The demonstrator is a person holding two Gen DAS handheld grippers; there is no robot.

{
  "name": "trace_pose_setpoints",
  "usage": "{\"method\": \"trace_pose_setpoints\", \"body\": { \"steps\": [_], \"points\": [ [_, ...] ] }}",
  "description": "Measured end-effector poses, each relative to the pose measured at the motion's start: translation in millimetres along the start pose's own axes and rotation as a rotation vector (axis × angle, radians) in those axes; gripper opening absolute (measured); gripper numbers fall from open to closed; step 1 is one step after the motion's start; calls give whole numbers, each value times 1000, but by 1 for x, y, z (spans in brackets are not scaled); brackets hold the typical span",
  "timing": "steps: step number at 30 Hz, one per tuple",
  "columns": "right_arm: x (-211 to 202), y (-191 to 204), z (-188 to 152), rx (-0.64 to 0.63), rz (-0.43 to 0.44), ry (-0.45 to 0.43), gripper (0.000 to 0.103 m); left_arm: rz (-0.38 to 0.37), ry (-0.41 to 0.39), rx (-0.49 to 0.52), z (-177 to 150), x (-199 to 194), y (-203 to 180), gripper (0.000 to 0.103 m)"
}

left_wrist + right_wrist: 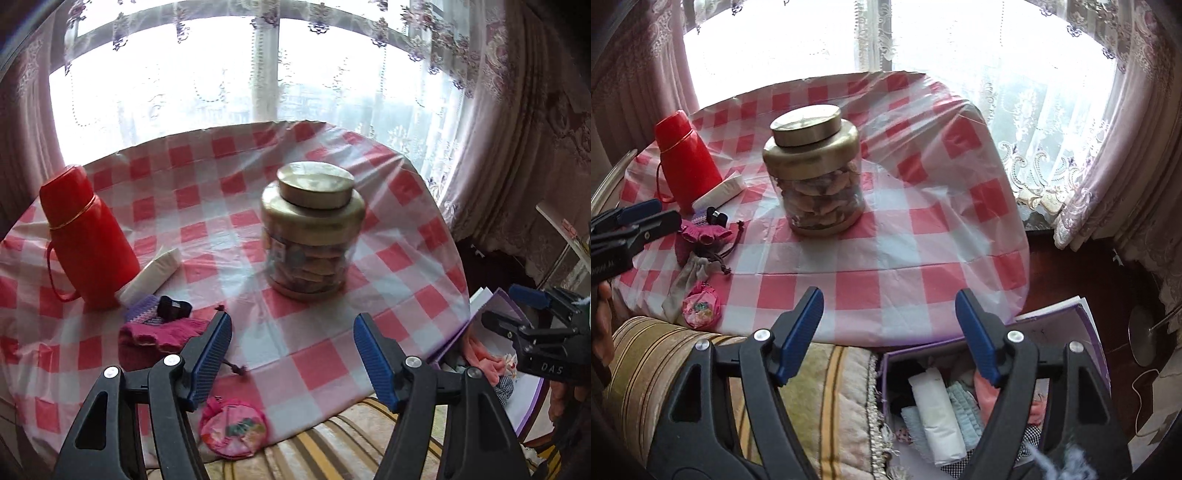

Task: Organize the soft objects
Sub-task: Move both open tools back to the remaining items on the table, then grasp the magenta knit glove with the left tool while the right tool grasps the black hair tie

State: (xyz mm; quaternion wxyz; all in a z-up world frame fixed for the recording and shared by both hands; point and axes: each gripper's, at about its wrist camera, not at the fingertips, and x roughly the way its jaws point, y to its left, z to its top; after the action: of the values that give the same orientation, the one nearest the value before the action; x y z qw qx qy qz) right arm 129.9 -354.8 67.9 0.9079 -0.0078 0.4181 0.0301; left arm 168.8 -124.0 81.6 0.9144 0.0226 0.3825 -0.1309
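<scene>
My left gripper is open and empty over the table's front edge. Left of it lie a magenta knitted piece, a purple knitted piece, a small black item and a round pink pouch. In the right wrist view these show at the table's left: the knit, a grey drawstring bag and the pouch. My right gripper is open and empty above a purple box holding folded soft items. The box and right gripper show at right in the left view.
A gold-lidded glass jar stands mid-table on the red-checked cloth. A red thermos and a white packet stand at the left. A striped cushion lies below the table edge. Curtains and a window are behind.
</scene>
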Motion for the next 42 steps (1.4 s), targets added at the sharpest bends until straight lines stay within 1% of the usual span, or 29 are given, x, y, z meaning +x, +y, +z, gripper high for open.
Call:
{"method": "trace_pose_setpoints", "body": {
  "steps": [4,8,10,13,16,20,22,24,28,32,36,37,38,39,40,42],
  "points": [
    [5,33,16,-61,44,-6,77,-5,-25,-98,19,-4,50,69],
    [13,60,30,-111,74,-12,77,30,-60,-219,32,-6,101,69],
    [16,73,36,-133,85,-15,77,31,-67,-281,31,-5,124,69],
    [23,93,45,-172,104,-17,77,32,-51,-371,25,4,153,69],
    [31,113,54,-206,124,-20,77,32,-16,-437,13,19,173,69],
    [45,141,64,-254,149,-17,77,36,59,-531,-10,47,192,69],
    [54,154,69,-276,171,-9,77,24,93,-577,-21,61,201,70],
    [63,168,73,-300,190,-5,77,16,129,-623,-31,74,210,76],
    [83,189,81,-327,203,13,77,-9,179,-710,-49,95,224,80],
    [103,207,86,-357,211,34,77,-39,219,-754,-58,109,227,81],
    [122,219,88,-371,215,60,77,-53,257,-757,-64,121,225,81],
    [127,222,88,-373,215,68,77,-58,271,-753,-66,123,224,81],
    [132,224,88,-374,219,75,77,-56,283,-743,-67,125,223,77],
    [136,226,89,-377,226,80,77,-41,286,-731,-68,124,221,64],
    [141,228,89,-381,233,85,77,-26,293,-719,-70,123,220,61],
    [150,233,90,-387,241,93,77,-39,293,-707,-71,121,217,52]
  ]
}}
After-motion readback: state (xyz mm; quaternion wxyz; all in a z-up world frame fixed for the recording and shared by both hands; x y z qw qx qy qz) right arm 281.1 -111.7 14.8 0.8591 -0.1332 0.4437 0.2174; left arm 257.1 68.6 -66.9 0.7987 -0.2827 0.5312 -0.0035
